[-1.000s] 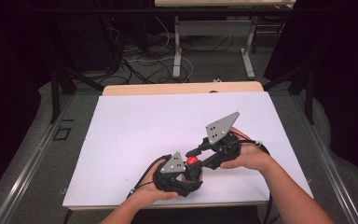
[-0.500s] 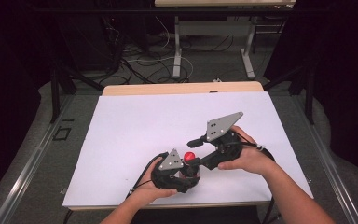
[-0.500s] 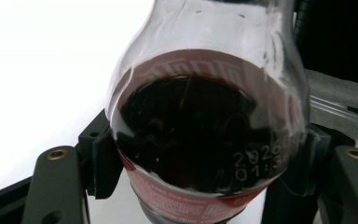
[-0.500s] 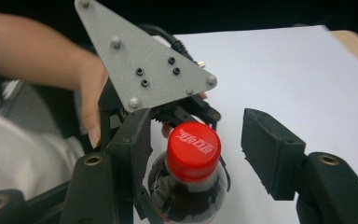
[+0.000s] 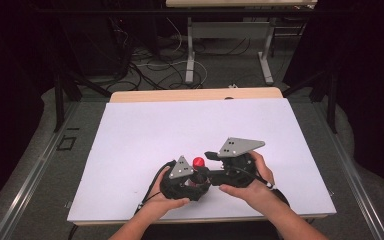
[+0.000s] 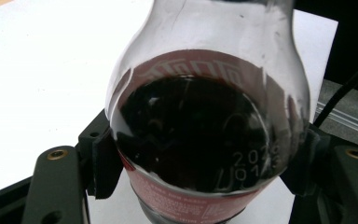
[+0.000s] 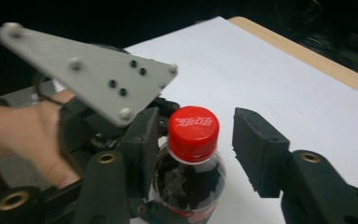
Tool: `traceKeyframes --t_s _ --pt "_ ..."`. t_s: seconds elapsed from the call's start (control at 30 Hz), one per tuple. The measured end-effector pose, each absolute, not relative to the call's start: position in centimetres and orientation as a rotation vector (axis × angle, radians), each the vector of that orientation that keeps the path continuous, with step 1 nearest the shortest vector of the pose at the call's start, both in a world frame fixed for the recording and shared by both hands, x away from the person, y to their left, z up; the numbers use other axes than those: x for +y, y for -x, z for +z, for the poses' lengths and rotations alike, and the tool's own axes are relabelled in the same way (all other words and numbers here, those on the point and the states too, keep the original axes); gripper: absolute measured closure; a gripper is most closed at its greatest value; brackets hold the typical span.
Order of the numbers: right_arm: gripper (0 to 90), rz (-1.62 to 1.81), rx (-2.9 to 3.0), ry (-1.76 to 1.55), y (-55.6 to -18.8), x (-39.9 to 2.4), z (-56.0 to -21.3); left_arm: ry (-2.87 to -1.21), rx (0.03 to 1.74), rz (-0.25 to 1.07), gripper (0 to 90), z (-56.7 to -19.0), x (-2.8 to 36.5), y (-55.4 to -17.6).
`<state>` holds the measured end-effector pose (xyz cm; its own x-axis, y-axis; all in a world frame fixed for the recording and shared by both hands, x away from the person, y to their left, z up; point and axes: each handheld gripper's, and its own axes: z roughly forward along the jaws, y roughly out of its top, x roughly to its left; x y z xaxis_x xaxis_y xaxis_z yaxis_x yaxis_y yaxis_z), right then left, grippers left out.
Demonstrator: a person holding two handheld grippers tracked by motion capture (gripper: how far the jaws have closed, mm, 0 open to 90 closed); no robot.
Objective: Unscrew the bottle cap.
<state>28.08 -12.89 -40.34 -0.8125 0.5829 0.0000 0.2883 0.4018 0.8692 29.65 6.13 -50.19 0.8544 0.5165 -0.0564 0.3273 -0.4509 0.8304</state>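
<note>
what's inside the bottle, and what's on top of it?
Dark liquid fills the bottle up to its shoulder; the neck above is clear. A red cap sits on top. The label and the left gripper's fingers cover the lower body, so the base can't be seen.

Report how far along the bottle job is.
Done: the left gripper is clamped on the body of the cola bottle, holding it upright on the white table. In hand: the right gripper straddles the red cap, jaws just closing, one pad at the neck, the other clear. Left: the cap remains on the bottle.
</note>
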Motion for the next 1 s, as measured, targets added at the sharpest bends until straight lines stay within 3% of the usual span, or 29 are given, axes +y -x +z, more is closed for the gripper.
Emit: traceKeyframes --t_s 0.23,0.53,1.0 --pt "59.5 1.354 2.361 -0.821 -28.4 -12.1 -41.2 -2.084 0.628 0.262 29.2 -50.2 5.8 -29.4" --pt "60.7 1.384 2.463 -0.758 -29.2 -12.6 -41.1 -2.117 0.575 0.251 29.4 -50.1 5.9 -29.3" --pt "60.9 1.449 2.827 0.033 -33.1 -14.6 -39.7 -2.12 0.428 0.164 29.4 -49.7 5.3 -28.4"
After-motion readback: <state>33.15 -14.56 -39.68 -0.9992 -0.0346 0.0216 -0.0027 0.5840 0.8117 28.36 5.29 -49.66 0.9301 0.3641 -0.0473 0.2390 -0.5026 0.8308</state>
